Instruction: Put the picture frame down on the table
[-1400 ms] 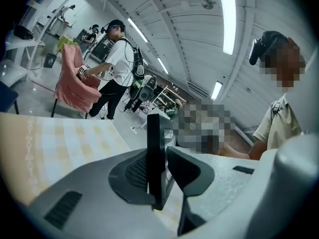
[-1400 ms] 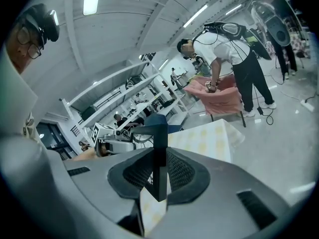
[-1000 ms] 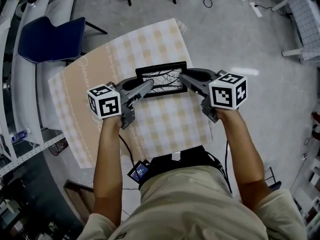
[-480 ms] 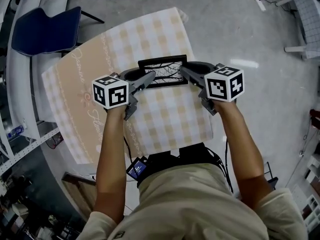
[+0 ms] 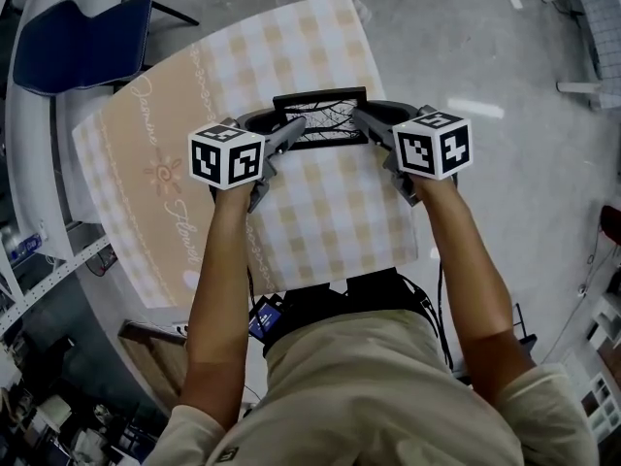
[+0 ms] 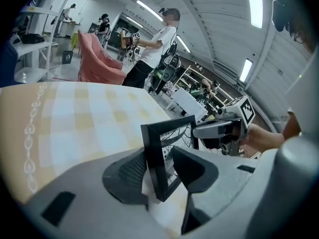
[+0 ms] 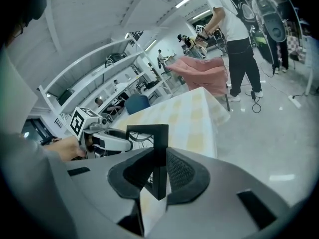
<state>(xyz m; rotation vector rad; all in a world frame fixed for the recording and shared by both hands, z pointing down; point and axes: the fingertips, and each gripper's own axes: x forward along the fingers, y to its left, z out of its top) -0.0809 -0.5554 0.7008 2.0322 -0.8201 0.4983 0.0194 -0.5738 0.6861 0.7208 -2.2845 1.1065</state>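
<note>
- Picture frame hangs upright between the two claws, above the far half of the checked worktop.
- Left claw is pinching the frame's near side bar, with one pad on the front face and one on the back. The left gripper view shows the bar seated deep between them.
- Right claw is clamped on the opposite side bar, pads pressed to both faces.
- No view shows the frame's bottom rail, which lies below both claws, so I cannot tell whether it touches the worktop.
- Judged step: lowering the frame.
- Both claws should come down together and level, so the bottom rail meets the surface along its whole length rather than at one corner.
- Grip should loosen only once the frame's weight sits on the worktop, and both sides should loosen at the same time.
- Likely risk: a thin frame left upright may topple once released. Tipping it back from the claws and laying it flat looks safer.
</note>
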